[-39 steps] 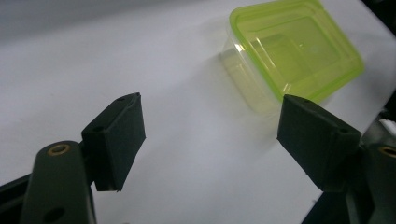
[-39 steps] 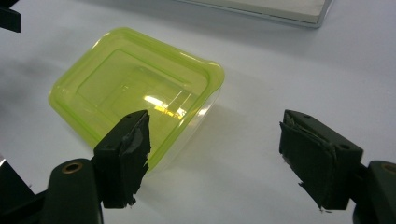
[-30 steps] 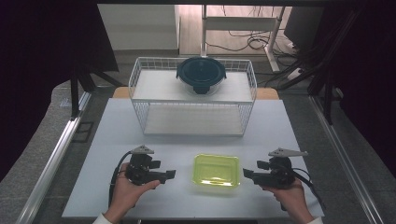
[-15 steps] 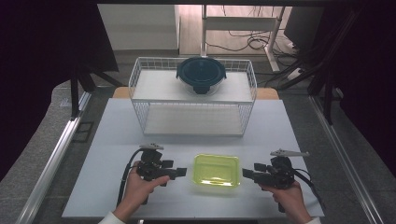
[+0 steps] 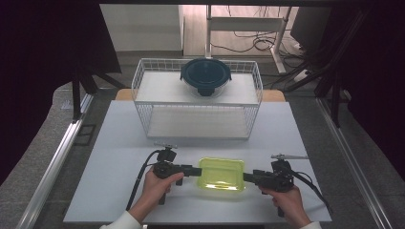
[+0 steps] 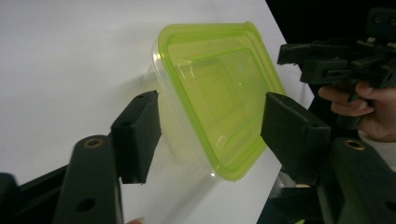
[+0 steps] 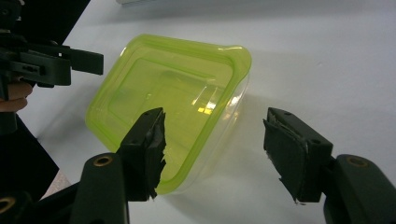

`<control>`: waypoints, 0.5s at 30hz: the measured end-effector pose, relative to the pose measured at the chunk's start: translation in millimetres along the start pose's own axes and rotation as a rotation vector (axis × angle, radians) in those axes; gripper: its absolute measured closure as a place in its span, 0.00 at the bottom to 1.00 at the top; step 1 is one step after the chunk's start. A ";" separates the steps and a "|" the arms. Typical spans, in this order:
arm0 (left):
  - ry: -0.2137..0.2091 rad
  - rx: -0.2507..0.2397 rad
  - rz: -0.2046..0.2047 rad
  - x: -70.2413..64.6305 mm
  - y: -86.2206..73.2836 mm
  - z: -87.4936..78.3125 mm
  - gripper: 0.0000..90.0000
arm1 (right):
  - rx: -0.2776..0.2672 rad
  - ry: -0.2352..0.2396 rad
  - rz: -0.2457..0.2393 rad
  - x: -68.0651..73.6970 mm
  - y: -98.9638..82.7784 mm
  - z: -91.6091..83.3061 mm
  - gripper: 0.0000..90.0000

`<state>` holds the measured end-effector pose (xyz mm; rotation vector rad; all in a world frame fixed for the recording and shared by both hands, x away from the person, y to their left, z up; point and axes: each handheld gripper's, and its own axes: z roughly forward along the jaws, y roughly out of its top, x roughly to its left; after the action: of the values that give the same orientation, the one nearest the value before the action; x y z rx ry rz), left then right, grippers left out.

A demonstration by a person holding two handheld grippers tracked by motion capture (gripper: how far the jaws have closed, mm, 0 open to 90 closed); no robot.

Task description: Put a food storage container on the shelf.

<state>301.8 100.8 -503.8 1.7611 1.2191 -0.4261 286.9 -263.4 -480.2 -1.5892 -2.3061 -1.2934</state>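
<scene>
Since the earlier frames, left gripper (image 5: pixel 197 170) has slid right across the table (image 5: pixel 119 157) and now sits at the left end of the box (image 5: pixel 222 173); right gripper (image 5: pixel 248 177) has hardly shifted and sits at the right end. Box unmoved.

Surface: pale grey-white tabletop, matte, with metal rails along both sides. At the far middle stands a white wire rack (image 5: pixel 197 99), and a round bowl (image 5: pixel 206 76) with a dark lid sits on its upper shelf. Beyond the table: wood floor, loose cables, a white frame; dark curtains on both sides.

Box: clear rectangular tub with a yellow-green lid, lid up, flat on the table at the near middle, between the two grippers and well apart from the rack. Its long axis runs left to right, parallel to the near table edge; short ends face the grippers.

Left gripper: jaws part open and just been closing. In the left gripper view the left end of the box (image 6: pixel 219 98) lies between the pads, which stand clear of it.

Right gripper: jaws part open, also just been closing. In the right gripper view a corner of the box (image 7: pixel 173 107) lies between them; contact cannot be told.
</scene>
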 end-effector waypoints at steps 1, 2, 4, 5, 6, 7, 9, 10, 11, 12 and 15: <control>-0.008 0.004 -0.007 1.5 0.3 1.6 0.44 | 0.000 0.000 0.007 -0.3 -0.1 2.2 0.43; -0.023 0.006 -0.007 3.7 0.6 2.8 0.45 | 0.001 0.002 0.012 -0.9 -0.1 3.7 0.44; -0.039 0.007 -0.021 6.5 0.9 5.6 0.47 | 0.009 0.018 0.034 -3.0 -0.4 6.4 0.45; -0.040 0.008 -0.029 7.5 0.9 6.5 0.47 | 0.010 0.023 0.045 -3.8 -0.8 7.9 0.45; -0.042 0.008 -0.033 8.4 0.9 7.4 0.48 | 0.014 0.023 0.049 -4.9 -1.0 8.8 0.45; -0.041 0.008 -0.036 8.7 0.9 8.2 0.49 | 0.014 0.027 0.056 -5.8 -1.2 9.4 0.46; -0.041 0.007 -0.038 9.3 1.0 9.2 0.49 | 0.015 0.038 0.073 -7.2 -1.2 9.9 0.47; -0.042 0.008 -0.041 9.6 1.0 10.0 0.50 | 0.014 0.044 0.079 -7.8 -1.4 10.3 0.48; -0.041 0.011 -0.041 10.2 1.0 11.1 0.51 | 0.013 0.047 0.084 -8.4 -1.7 11.1 0.49; -0.040 0.018 -0.039 11.3 1.1 12.5 0.51 | 0.017 0.054 0.093 -8.8 -2.0 11.9 0.49; -0.043 0.029 -0.046 13.8 0.6 17.0 0.56 | 0.030 0.053 0.100 -9.1 -2.4 15.4 0.51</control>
<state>312.1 94.2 -522.0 1.7418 1.2311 -0.5081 295.2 -260.4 -495.9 -1.6177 -2.1744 -1.2573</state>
